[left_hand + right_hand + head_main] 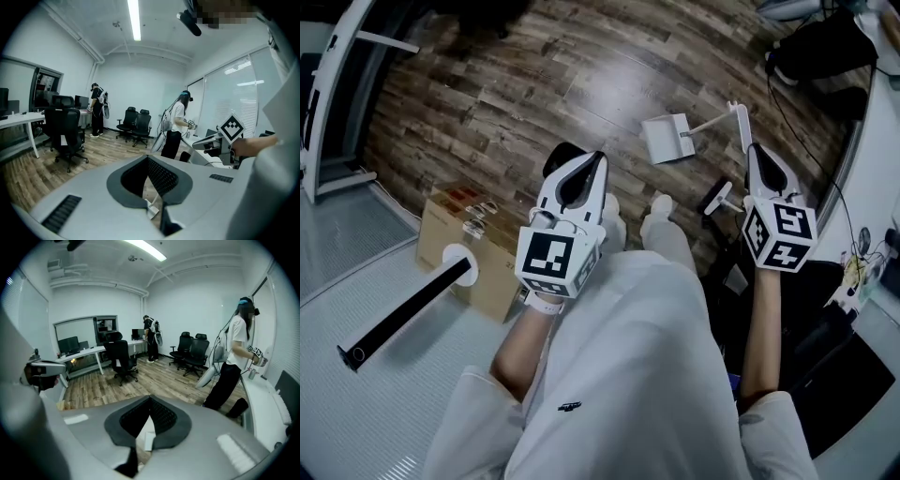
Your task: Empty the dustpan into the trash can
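Note:
The white dustpan point(667, 139) lies on the wooden floor ahead of my feet, its long handle point(720, 117) running off to the right. Both grippers hang above the floor, apart from it. My left gripper point(599, 157) is shut with nothing between its jaws; in the left gripper view point(147, 159) a bit of the dustpan point(152, 209) shows below the jaws. My right gripper point(754, 148) is shut and empty too, near the handle's end but clear of it. Under its closed jaws point(150, 399) a piece of the dustpan point(149, 438) shows.
An open cardboard box point(461, 251) stands at my left, a black tube with a white collar point(403, 314) beside it. A small black and white tool point(718, 198) lies by my right foot. Two people point(233, 363) point(151, 339) and office chairs point(65, 132) are farther off.

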### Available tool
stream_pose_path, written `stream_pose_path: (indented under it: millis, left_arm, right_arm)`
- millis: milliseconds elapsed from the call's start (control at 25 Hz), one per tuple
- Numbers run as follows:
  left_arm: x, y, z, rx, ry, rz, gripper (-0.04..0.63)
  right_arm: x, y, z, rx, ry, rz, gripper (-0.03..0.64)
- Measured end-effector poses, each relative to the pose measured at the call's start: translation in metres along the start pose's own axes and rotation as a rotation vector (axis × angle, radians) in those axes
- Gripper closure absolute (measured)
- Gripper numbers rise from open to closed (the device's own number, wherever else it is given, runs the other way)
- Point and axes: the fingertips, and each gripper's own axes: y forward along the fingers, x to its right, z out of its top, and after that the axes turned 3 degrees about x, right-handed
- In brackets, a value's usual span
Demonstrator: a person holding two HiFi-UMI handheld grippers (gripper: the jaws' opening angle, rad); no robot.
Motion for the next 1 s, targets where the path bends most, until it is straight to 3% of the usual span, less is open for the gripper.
stream_pose_path:
  millis: [440,640,800,1000]
  left_arm:
    - [-0.003,-0.050,0.041,0.086,0.002,-0.008,0.589]
    - [-0.021,-0.074,0.050,0.105,0.040,0.007,0.589]
    - [-0.038,-0.092,0.051,0.124,0.016,0.013,0.589]
    - [-0.044,-0.104,0.057,0.146,0.026,0.008,0.589]
  right_arm:
    - [-0.058,-0.055,0.037,0.146,-0.059,0.114,0.604]
    - [-0.091,-0.070,0.055,0.223,-0.103,0.141,0.604]
    - [-0.122,-0.082,0.061,0.258,-0.179,0.175,0.604]
    - [-0.145,-0.103,0.067,0.308,-0.193,0.195,0.604]
